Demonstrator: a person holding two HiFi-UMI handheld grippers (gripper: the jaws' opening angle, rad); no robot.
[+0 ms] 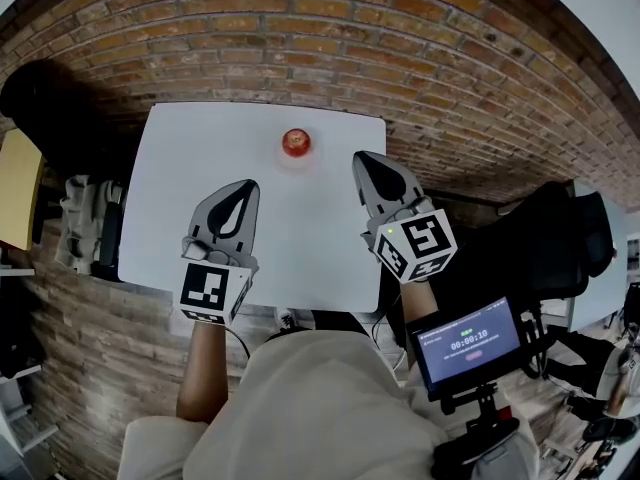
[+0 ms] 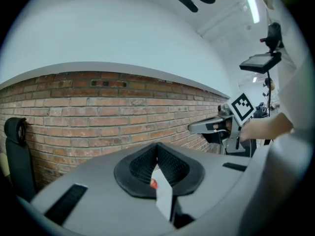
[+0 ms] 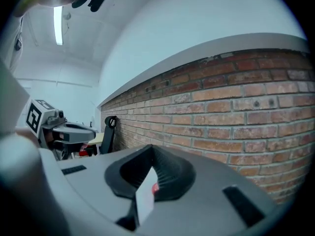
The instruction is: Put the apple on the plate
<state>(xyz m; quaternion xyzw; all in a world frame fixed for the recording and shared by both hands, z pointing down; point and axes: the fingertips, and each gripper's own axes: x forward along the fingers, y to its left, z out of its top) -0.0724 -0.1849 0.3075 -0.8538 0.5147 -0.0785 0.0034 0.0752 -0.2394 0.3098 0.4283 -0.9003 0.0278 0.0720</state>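
On the white table [image 1: 200, 178], toward its far edge & roughly centred, the apple [image 1: 295, 142] sits upright on what looks like a pale plate [image 1: 277, 160]. The plate is white on white, so its rim is hard to make out. Nothing touches the fruit; it's well apart from both tools.

The left gripper [image 1: 249, 184] hangs over the near-left part of the table, pointing toward the brick wall [image 1: 300, 28]. Its jaws are closed tip to tip w/ nothing caught. Its own view shows only a sliver of table and a red speck of the apple [image 2: 153, 183] through the gap behind the tips.

The right gripper [image 1: 361, 156] is near the table's right edge, nearer the apple. Its jaws are pressed together and empty too, and the same red speck [image 3: 155, 188] shows beyond them.

Judgement: w/ the apple apparently resting on the plate and both tools empty & clear of it, the task looks done. Closed jaws held off to each side fit a hands-off finishing pose, leaving no chance of nudging the fruit. A timer screen [image 1: 468, 343] sits at the person's right, by the waist.
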